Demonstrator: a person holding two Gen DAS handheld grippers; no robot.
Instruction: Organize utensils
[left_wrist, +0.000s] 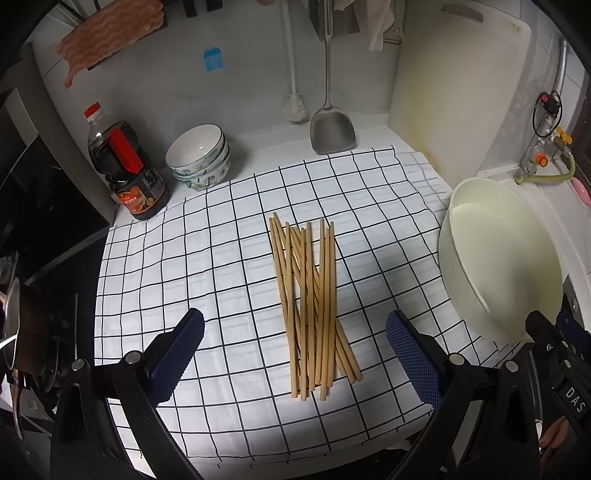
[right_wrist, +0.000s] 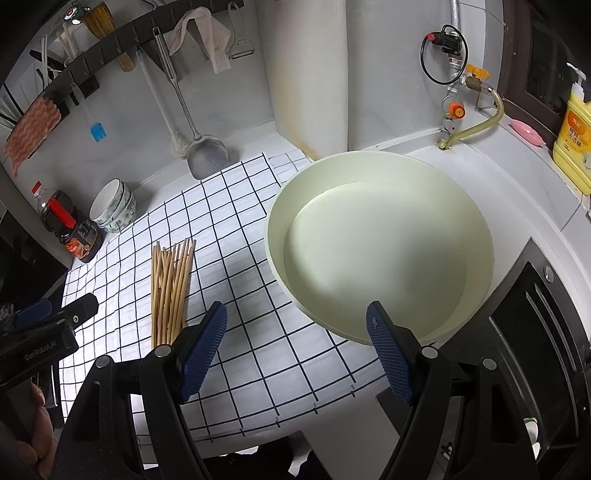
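A loose pile of several wooden chopsticks (left_wrist: 312, 306) lies crisscrossed on a white checked cloth (left_wrist: 207, 240); it also shows in the right wrist view (right_wrist: 170, 288). My left gripper (left_wrist: 295, 326) is open and empty, just above the near ends of the chopsticks, its blue pads (left_wrist: 177, 354) either side of the pile. My right gripper (right_wrist: 295, 314) is open and empty over the cloth at the near rim of a cream basin (right_wrist: 480, 236), to the right of the chopsticks. The basin holds water and also shows in the left wrist view (left_wrist: 498, 258).
A soy sauce bottle (left_wrist: 125, 173) and stacked bowls (left_wrist: 201, 157) stand at the cloth's far left. A steel spatula (left_wrist: 332, 129) and brush (left_wrist: 295, 107) hang on the wall. A white cutting board (left_wrist: 461, 81) leans behind the basin. A yellow detergent bottle (right_wrist: 574, 136) stands far right.
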